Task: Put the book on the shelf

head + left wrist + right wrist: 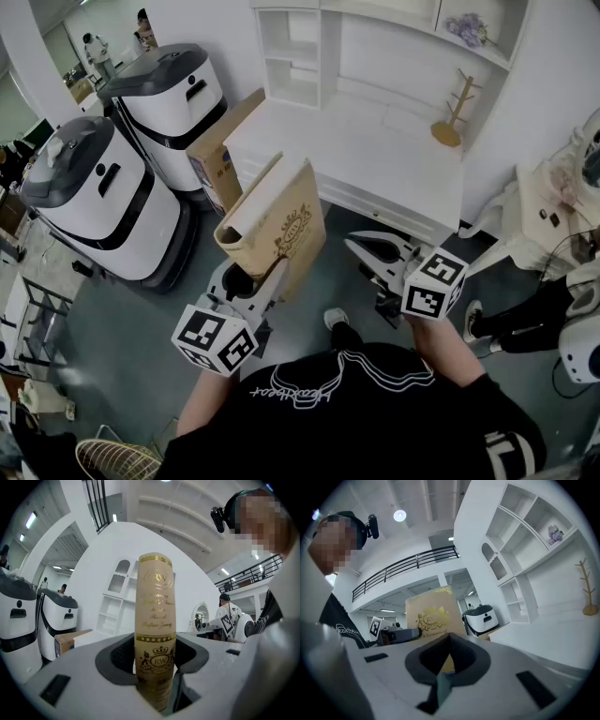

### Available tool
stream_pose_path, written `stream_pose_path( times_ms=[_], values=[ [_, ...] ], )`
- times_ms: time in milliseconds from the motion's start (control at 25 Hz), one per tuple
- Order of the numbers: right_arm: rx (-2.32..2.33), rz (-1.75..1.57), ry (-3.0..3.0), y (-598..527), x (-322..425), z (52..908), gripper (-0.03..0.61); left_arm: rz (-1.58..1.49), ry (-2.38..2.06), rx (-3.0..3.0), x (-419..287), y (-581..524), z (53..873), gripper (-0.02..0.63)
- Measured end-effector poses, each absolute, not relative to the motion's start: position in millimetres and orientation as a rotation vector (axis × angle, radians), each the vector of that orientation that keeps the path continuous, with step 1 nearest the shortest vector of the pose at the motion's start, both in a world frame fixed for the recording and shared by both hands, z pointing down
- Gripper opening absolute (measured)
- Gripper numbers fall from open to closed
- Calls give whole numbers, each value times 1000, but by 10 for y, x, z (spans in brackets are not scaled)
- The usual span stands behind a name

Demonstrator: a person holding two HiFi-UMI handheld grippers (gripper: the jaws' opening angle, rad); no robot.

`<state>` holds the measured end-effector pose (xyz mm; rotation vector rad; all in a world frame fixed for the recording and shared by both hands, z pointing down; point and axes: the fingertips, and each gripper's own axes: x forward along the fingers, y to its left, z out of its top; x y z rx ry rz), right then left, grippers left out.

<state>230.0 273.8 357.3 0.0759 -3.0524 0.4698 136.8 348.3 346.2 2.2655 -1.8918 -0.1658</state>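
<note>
The book [281, 220] is being gripped low on its spine edge by the left gripper [265, 278], whose jaws are being pressed on both covers. It is being held upright in the air, short of the white shelf [309, 56], probably for standing insertion. The right gripper [370, 248] is being held closed and empty beside it

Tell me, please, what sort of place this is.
Probably a robotics lab or demo hall with a mock home corner. A white shelf unit stands against the wall, two bulky white machines, likely robots, are parked beside it, and the right gripper view shows a railed mezzanine overhead.
</note>
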Motion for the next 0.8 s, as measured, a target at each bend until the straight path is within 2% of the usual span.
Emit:
stream_pose_path(
  times_ms=[520,800],
  values=[
    [45,473,-3047,2786,2247,3588,6,-178,-1897,2266,1338,3487,3501,206],
    [23,509,-3042,2661,1981,3620,6,-170,-1906,2238,1062,3370,3540,202]
  ],
)
